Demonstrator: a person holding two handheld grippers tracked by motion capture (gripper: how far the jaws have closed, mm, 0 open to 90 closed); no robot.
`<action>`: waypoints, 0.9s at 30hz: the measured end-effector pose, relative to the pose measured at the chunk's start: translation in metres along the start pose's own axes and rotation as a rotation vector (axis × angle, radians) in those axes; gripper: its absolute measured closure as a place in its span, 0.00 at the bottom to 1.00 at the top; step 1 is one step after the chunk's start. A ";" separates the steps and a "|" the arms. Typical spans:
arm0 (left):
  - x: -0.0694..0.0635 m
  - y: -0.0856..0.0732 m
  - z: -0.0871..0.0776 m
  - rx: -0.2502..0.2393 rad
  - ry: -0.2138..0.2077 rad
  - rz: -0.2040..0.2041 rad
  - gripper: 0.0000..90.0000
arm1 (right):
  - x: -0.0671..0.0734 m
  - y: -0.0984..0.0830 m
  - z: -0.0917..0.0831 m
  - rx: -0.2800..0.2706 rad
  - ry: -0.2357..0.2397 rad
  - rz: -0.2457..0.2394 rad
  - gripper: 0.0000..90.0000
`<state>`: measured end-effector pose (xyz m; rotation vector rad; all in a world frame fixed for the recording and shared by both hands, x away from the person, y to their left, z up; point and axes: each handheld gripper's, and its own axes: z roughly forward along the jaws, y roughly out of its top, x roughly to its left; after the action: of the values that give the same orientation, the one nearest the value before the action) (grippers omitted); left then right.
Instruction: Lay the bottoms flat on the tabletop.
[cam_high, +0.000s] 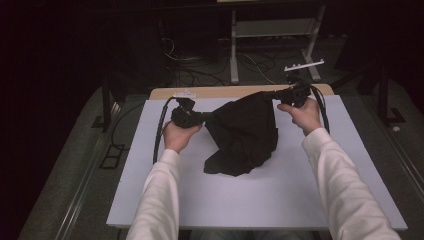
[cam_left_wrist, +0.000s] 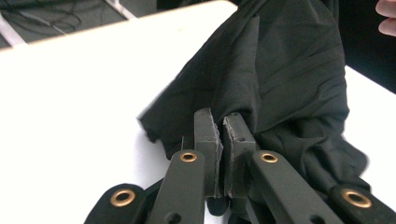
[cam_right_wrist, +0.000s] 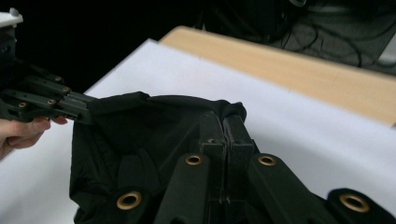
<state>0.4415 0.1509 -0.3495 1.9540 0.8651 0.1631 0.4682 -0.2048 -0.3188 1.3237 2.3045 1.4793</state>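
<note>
Your left gripper (cam_high: 212, 117) has its jaws clenched on one edge of the black cloth (cam_high: 245, 132), and your right gripper (cam_high: 267, 94) pinches the opposite edge. The cloth hangs between both pairs of jaws, its lower folds resting on the desk (cam_high: 150, 165).

- The black garment (cam_high: 243, 131) is a thin, matt woven cloth, soft and finely creased.
- The black two-jaw left gripper (cam_left_wrist: 223, 122) looks like matt hard plastic with shiny brass-coloured metal rivets; its pads are rough-edged.
- The black two-jaw right gripper (cam_right_wrist: 224, 122) has the same matt finish and rivets.
- The white tabletop sheet (cam_high: 260, 200) is smooth and matt.
- The pale wooden table edge (cam_right_wrist: 299, 65) shows a smooth grain.
- The person's sleeves (cam_high: 345, 190) are white, soft matt cloth.
</note>
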 end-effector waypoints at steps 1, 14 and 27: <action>-0.001 0.006 -0.003 -0.005 0.006 0.007 0.95 | 0.001 0.005 -0.004 -0.016 -0.002 -0.001 0.97; -0.017 0.077 -0.048 -0.077 0.072 0.119 0.95 | 0.019 0.056 -0.039 -0.126 -0.006 -0.041 0.97; -0.050 0.094 -0.067 -0.080 -0.035 0.212 0.95 | 0.031 0.086 -0.060 -0.201 -0.047 -0.083 0.97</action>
<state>0.4222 0.1405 -0.2252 1.9646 0.6182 0.2832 0.4713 -0.2117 -0.2096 1.1820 2.0909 1.5859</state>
